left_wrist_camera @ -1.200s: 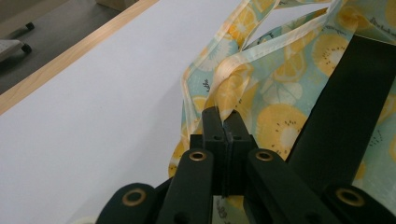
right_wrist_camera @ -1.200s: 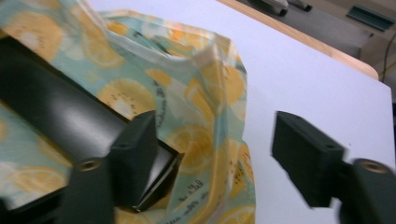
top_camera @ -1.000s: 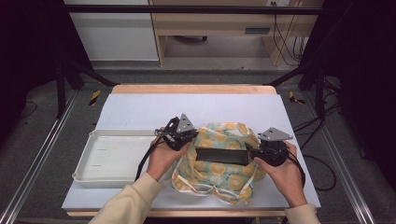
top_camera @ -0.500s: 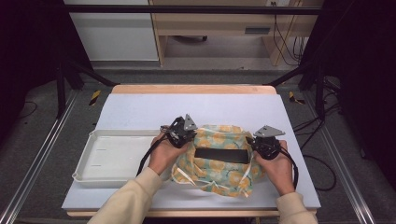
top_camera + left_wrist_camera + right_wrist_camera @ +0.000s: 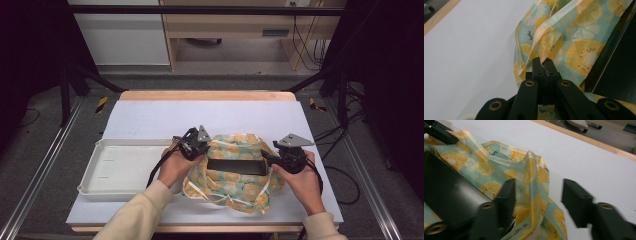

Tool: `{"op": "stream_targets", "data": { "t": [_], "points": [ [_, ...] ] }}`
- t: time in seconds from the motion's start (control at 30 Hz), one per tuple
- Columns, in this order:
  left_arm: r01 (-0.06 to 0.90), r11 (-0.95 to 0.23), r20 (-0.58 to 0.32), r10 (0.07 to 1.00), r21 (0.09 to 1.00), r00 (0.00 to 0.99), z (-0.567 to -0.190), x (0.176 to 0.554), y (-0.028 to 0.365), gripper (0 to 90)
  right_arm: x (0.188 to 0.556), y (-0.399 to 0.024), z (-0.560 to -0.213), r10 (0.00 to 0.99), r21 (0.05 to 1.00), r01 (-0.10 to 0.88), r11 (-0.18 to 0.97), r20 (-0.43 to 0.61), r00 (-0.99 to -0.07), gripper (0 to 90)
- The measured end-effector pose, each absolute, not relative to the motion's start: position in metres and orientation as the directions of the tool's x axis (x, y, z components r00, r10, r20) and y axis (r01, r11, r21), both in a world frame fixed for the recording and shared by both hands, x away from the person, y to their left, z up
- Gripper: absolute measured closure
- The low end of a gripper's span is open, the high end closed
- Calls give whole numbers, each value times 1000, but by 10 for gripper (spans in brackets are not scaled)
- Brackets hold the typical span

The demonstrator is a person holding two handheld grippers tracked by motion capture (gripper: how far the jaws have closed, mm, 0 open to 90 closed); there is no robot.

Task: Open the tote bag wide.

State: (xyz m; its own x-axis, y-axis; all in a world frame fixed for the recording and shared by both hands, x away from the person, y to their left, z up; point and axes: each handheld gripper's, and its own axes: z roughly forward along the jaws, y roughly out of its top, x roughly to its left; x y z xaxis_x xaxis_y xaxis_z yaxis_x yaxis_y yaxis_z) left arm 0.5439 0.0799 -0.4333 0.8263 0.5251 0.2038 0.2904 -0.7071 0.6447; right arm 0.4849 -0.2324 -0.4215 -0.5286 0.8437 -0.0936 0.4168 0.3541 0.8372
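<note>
**Patterned bag held at one end, free at the other**

The table [image 5: 150, 117] carries a white tray [image 5: 125, 167] at 9 o'clock of the work and, beside it, the fruit-print bag [image 5: 235, 180]. The bag lies near the table's front edge with its long axis running 9 to 3 o'clock between the two hands. A dark flat box [image 5: 235, 166] sits in its mouth along the same axis. The left gripper [image 5: 543, 65] has its jaws pressed together, pinching the bag's pale hem [image 5: 554, 21] at the 9 o'clock end. The right gripper [image 5: 537, 202] stands at the 3 o'clock end. Its jaws have just been opening and are spread. A raised fold of the bag lies between them, and neither pad presses on it. Judged from this, the next grasp falls to the right gripper, the nearer one to that free edge.
</note>
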Motion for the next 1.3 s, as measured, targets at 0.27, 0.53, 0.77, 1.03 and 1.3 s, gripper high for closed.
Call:
{"op": "stream_targets", "data": {
  "t": [0.27,0.53,0.77,1.03,1.3],
  "points": [
    [312,-715,181,522,625,834,-440,547,81,893,495,-236,-439,837,800,468,377,-78,-541,900],
    [310,-684,166,536,660,828,-429,542,87,828,495,-238,-445,839,792,485,370,-61,-540,900],
    [276,-623,156,547,732,822,-398,522,99,655,494,-239,-445,840,801,480,359,-52,-541,900],
    [271,-599,142,551,754,822,-393,497,107,490,493,-239,-444,840,807,473,354,-52,-540,900],
    [328,-704,192,550,630,813,-415,512,103,737,492,-240,-444,841,815,464,347,-52,-538,900]
  ]
}}
